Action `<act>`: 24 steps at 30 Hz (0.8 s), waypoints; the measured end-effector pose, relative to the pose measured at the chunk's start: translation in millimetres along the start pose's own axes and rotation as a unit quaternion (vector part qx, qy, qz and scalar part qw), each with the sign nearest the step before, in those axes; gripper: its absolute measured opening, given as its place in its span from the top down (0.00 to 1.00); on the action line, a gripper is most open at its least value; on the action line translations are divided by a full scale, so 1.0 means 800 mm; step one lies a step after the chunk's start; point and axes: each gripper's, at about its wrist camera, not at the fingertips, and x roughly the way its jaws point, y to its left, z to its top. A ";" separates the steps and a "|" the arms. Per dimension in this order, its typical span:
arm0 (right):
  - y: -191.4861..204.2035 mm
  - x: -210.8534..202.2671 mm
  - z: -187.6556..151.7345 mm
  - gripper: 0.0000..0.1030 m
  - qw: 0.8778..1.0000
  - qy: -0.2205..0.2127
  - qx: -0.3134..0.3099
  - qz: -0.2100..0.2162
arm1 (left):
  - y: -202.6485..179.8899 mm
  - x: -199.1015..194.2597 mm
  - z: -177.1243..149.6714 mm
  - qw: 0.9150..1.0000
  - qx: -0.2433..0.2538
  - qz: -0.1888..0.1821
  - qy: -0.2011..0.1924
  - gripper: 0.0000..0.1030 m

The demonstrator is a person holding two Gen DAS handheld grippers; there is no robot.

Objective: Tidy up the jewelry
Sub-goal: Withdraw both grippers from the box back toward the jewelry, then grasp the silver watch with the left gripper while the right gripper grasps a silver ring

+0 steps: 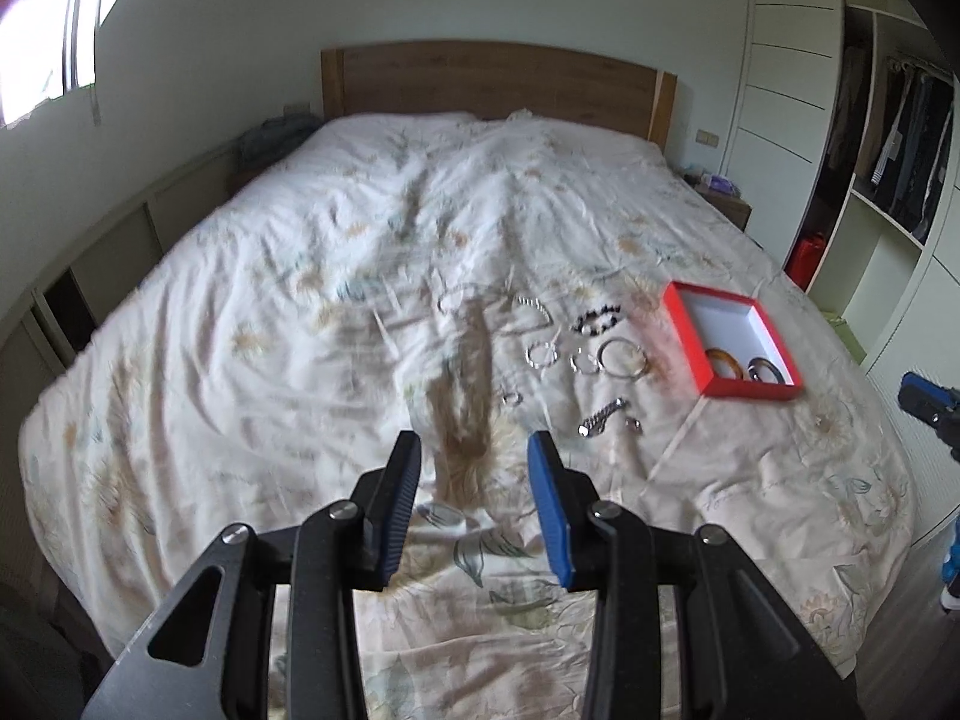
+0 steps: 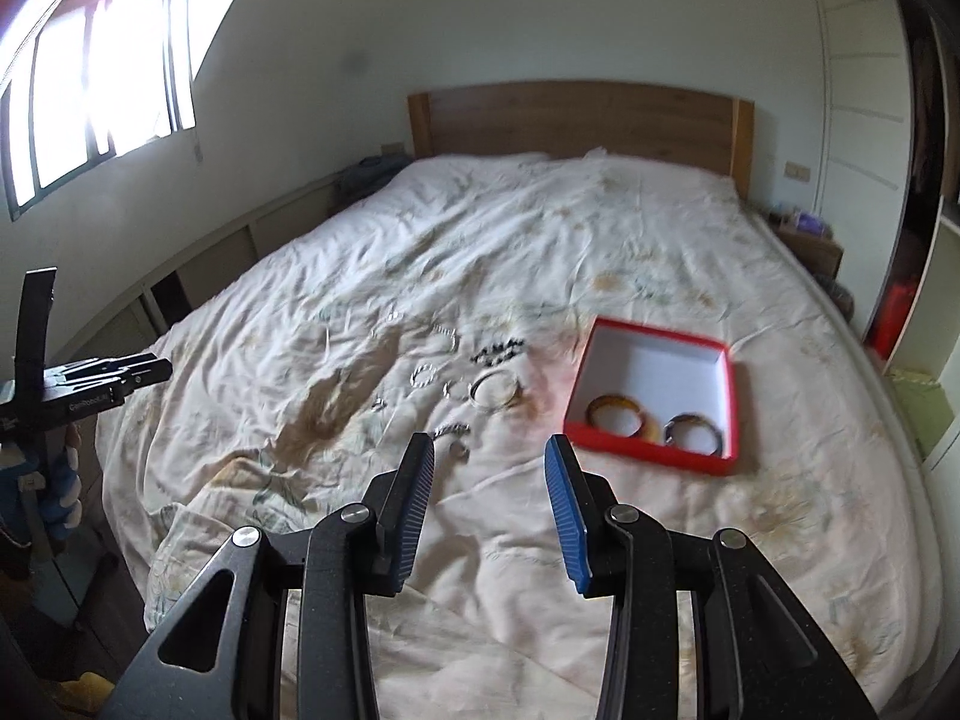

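A red box [image 1: 690,336] [image 2: 654,453] with a white inside lies open on the bed, holding two brown bangles [image 1: 725,361] [image 2: 618,414]. Left of it, loose jewelry lies on the duvet: a black bead bracelet [image 1: 595,321] [image 2: 495,354], a silver bangle [image 1: 623,356] [image 2: 495,389], several small rings and chains [image 1: 543,354] [image 2: 423,375], and a silver chain [image 1: 600,417] [image 2: 451,431]. My left gripper [image 1: 474,450] is open and empty, above the bed short of the jewelry. My right gripper [image 2: 489,453] is open and empty, near the box.
The bed [image 1: 300,300] [image 2: 600,240] has a crumpled floral duvet and a wooden headboard [image 1: 498,84]. A wardrobe [image 1: 870,150] stands at the right, low cabinets [image 1: 90,276] at the left. The other gripper shows at each view's edge [image 1: 927,402] [image 2: 90,381].
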 end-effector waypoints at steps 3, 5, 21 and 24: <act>-0.005 0.030 -0.005 0.63 1.000 0.019 0.006 0.006 | 0.003 0.026 -0.011 1.000 -0.008 -0.008 0.015 0.66; -0.008 0.047 -0.008 0.63 0.999 0.030 0.009 0.011 | 0.002 0.041 -0.015 1.000 -0.009 -0.013 0.024 0.66; -0.018 0.185 -0.030 0.69 0.992 0.106 0.025 0.058 | -0.021 0.170 -0.043 0.993 -0.019 -0.038 0.106 0.66; -0.017 0.208 -0.031 0.72 0.990 0.116 0.027 0.071 | -0.022 0.188 -0.042 0.993 -0.020 -0.037 0.112 0.66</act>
